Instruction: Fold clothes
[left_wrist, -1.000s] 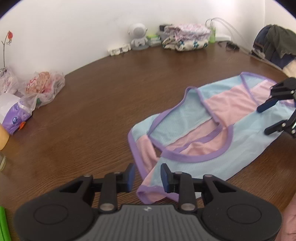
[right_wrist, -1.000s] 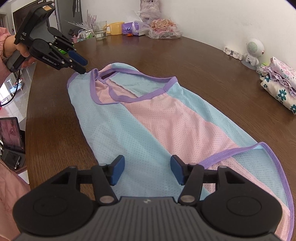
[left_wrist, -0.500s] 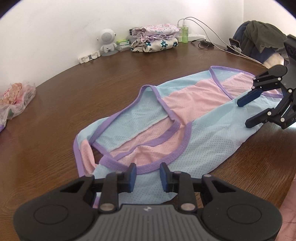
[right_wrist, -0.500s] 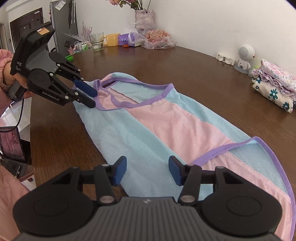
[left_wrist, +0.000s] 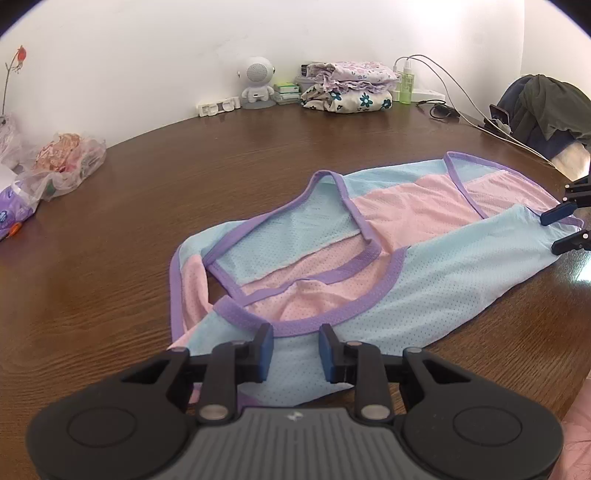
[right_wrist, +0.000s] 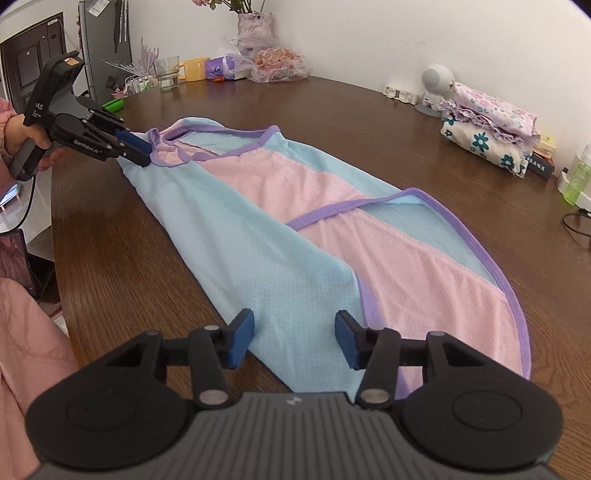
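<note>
One mesh garment (left_wrist: 436, 266), blue and pink with purple trim, is lying spread on one brown wooden table (left_wrist: 184, 177). One left gripper (left_wrist: 295, 349) is hovering at the garment's neckline end, its two fingers standing apart with nothing pinched. One right gripper (right_wrist: 293, 338) is hovering over the hem end, fingers parted, cloth beneath them. One stack of two folded floral cloths (left_wrist: 347, 90) is sitting by the wall.

Pink-and-blue mesh top (left_wrist: 388, 266) with purple trim, brown table (left_wrist: 184, 177)
</note>
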